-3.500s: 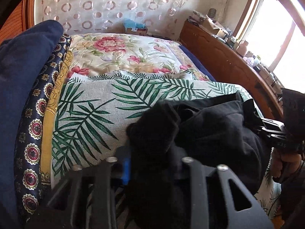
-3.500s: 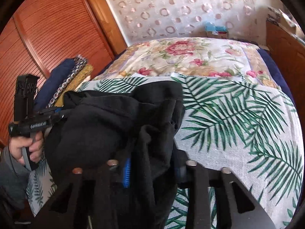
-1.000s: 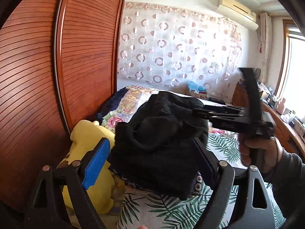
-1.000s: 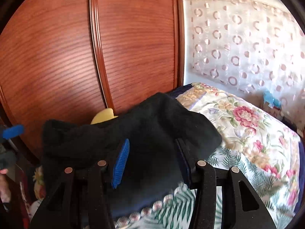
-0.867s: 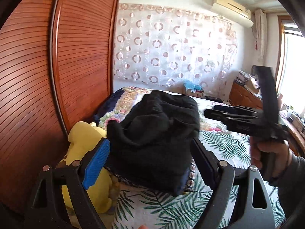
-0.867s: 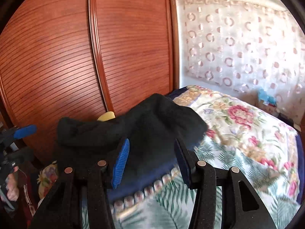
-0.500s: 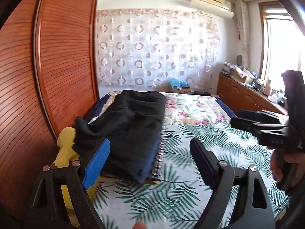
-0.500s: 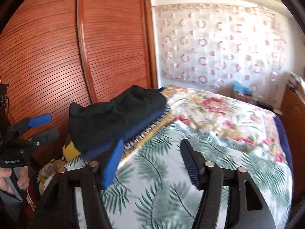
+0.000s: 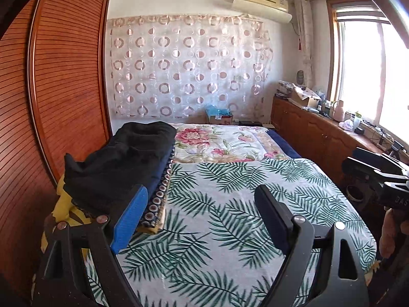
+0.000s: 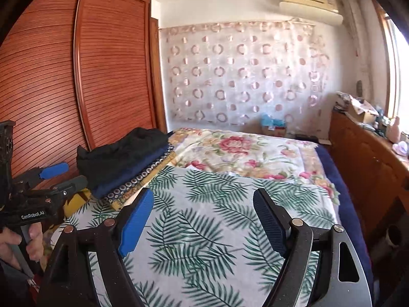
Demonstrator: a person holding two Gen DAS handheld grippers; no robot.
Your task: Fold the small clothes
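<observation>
Lying at the left edge of the bed in both views, the folded black garment (image 9: 122, 161) tops a small stack: under it a navy piece (image 10: 133, 168), then a cloth with a medallion border (image 9: 158, 199), then a yellow layer (image 9: 64, 204) that sticks out at the lower left. The stack sits close against the slatted wooden wardrobe (image 9: 56, 97) filling the left of the frame. Neither tool touches the pile.

Lower centre in the left wrist view, the left gripper (image 9: 202, 220) has its jaws wide apart, a blue pad on the left finger and a dark pad on the right, with only the palm-leaf bedspread (image 9: 230, 192) showing between them. In the right wrist view the right gripper (image 10: 204, 220) sits in the same lower-centre spot; its jaws have just been opening and now stand apart with nothing between them, over the same leaf print.

Behind the bedspread lies a floral quilt (image 10: 242, 151), and behind that a circle-patterned curtain (image 9: 184, 66) covers the far wall. At the right of each frame runs a low wooden cabinet (image 9: 314, 135) under the bright window.
</observation>
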